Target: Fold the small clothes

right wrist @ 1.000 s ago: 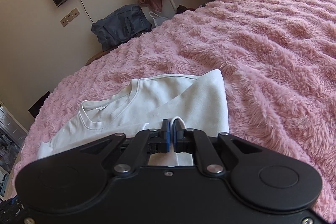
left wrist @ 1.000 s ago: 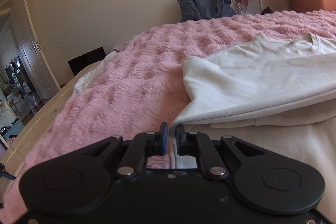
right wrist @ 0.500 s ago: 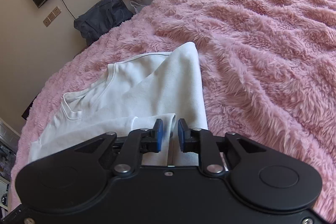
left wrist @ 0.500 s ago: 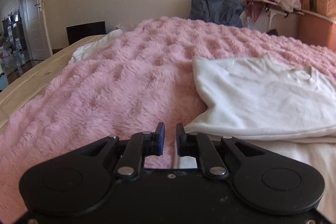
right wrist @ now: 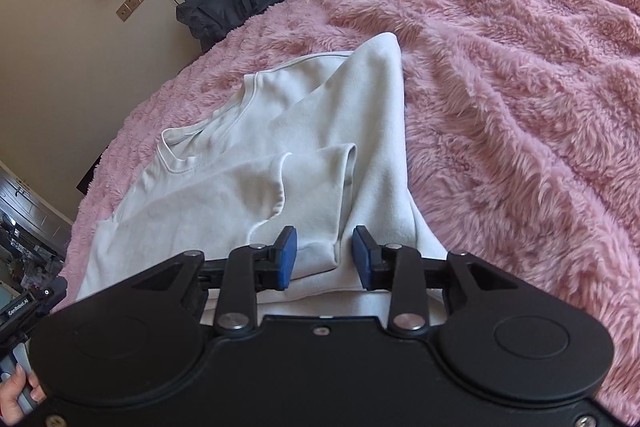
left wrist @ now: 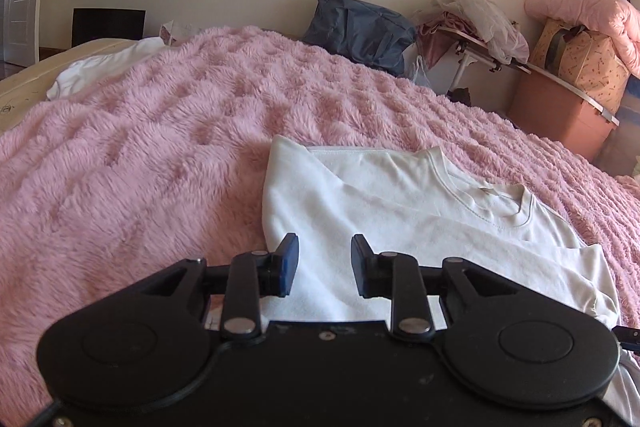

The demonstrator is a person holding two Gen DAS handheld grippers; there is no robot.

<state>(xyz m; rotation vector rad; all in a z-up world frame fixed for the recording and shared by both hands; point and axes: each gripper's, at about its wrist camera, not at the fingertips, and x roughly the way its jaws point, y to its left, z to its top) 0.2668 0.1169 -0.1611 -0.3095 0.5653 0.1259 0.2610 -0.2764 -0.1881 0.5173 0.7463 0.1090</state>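
A white T-shirt (left wrist: 400, 207) lies flat on the pink fluffy blanket (left wrist: 140, 167), its sides folded inward. My left gripper (left wrist: 325, 259) hovers over the shirt's near left part. Its jaws are opening, with nothing pinched between them. In the right wrist view the same shirt (right wrist: 240, 167) has a folded-in sleeve (right wrist: 316, 195) on top. My right gripper (right wrist: 325, 251) sits just above that sleeve's near end. Its jaws are closing with the sleeve fold below the gap, and the blue pads (right wrist: 287, 255) do not press on the cloth.
A dark blue bag (left wrist: 360, 27), a cluttered folding table (left wrist: 472, 23) and a brown storage box (left wrist: 560, 115) stand beyond the bed. A white cloth (left wrist: 100, 67) lies at the far left bed edge. The left gripper's handle (right wrist: 28, 303) and a hand (right wrist: 16, 395) show at lower left.
Both grippers went from shut on shirt fabric to jaws apart. The left one rolled level and rose. The right one sank toward the shirt, and the sleeve now lies folded on top.
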